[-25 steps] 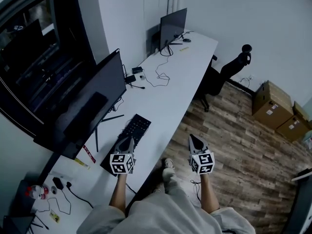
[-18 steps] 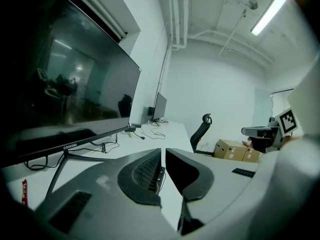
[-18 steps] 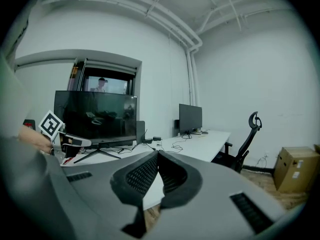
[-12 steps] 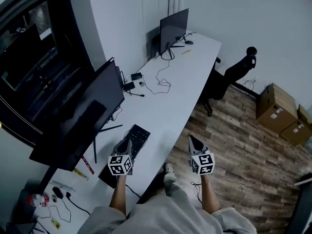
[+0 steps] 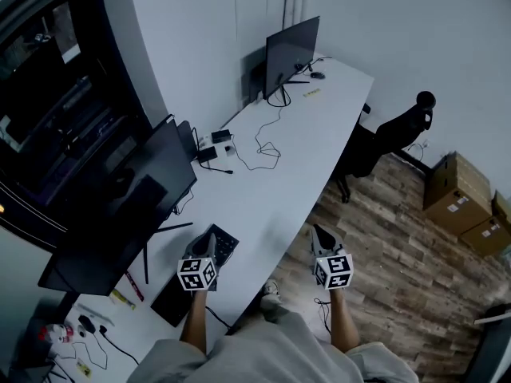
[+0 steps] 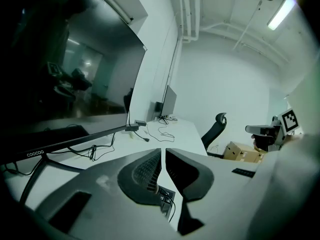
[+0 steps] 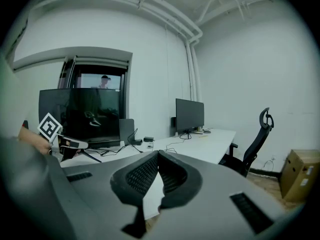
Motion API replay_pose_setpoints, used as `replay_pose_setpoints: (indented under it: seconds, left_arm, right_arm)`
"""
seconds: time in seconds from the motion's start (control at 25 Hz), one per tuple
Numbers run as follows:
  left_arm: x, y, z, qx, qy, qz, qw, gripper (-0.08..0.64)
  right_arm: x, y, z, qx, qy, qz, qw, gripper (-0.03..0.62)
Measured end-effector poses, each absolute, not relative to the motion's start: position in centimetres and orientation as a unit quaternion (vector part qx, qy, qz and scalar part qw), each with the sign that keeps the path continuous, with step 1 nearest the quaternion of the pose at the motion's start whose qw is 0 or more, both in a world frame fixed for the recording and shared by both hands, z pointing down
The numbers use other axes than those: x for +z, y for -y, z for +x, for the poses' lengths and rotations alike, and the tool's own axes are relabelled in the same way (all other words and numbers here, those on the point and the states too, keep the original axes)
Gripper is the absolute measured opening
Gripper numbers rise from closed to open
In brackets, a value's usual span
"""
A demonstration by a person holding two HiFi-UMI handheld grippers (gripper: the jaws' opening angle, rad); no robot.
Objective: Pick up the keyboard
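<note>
Nearest the person, the left gripper (image 5: 209, 239) hovers over the black keyboard (image 5: 226, 250), which lies untouched on the white tabletop (image 5: 279, 182) by the foot of the dark monitor (image 5: 120, 206). Its jaws are pressed together on nothing, so it must open before it can take hold. The right gripper (image 5: 319, 236), likewise closed and empty, hangs past the tabletop's edge above the wooden floor (image 5: 383, 222), likely kept aside for the keyboard's other end, while cables (image 5: 259, 146) and a second monitor (image 5: 292, 50) sit farther off, clear of the work.
</note>
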State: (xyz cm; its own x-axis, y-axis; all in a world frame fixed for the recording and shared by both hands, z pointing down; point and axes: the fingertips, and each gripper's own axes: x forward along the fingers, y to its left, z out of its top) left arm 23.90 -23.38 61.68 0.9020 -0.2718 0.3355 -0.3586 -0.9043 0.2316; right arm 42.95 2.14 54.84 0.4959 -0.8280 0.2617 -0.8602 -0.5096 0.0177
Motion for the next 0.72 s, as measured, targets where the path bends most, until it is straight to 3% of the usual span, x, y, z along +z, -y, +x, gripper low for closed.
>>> replay_pose_setpoints:
  seconds: [0.44,0.72]
  left_arm:
    - [62.2,26.1,27.1,0.167,0.220,0.949,0.153,0.035]
    - [62.6,28.8,25.1,0.169,0.282,0.931,0.159,0.035]
  right_arm:
    - [56.0,2.3,50.2,0.127,0.528,0.836,0.075,0.002]
    - [56.8,7.1,52.0,0.130,0.570,0.808,0.077,0.002]
